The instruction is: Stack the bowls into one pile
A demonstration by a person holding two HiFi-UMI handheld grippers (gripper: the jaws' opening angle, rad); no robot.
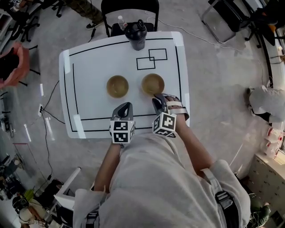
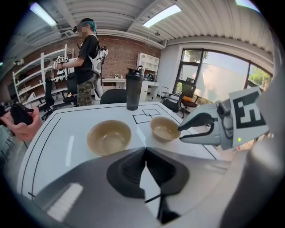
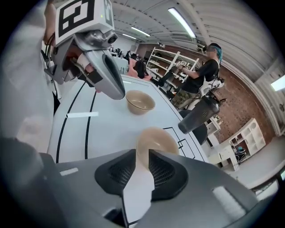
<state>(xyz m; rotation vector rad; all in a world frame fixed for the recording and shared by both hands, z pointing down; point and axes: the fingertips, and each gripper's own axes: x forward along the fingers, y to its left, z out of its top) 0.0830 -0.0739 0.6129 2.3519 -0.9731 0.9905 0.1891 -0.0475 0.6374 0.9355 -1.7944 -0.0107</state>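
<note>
Two tan bowls stand side by side on the white table [image 1: 89, 111]. The left bowl [image 1: 117, 86] [image 2: 109, 137] sits empty, with my left gripper [image 1: 126, 106] [image 2: 144, 149] just short of it, jaws shut on nothing. The right bowl [image 1: 152, 84] [image 3: 156, 139] has its near rim between the jaws of my right gripper [image 1: 156, 97] [image 3: 142, 153], which is shut on that rim. In the left gripper view the right gripper [image 2: 180, 133] meets the right bowl [image 2: 164, 128] from the side. The right gripper view shows the left bowl [image 3: 140, 102] farther off.
A black shaker bottle [image 1: 136, 35] stands at the table's far edge, a black chair [image 1: 129, 11] behind it. Black tape rectangles [image 1: 151, 59] mark the table beyond the bowls. A person [image 2: 87, 62] stands past the table's far side.
</note>
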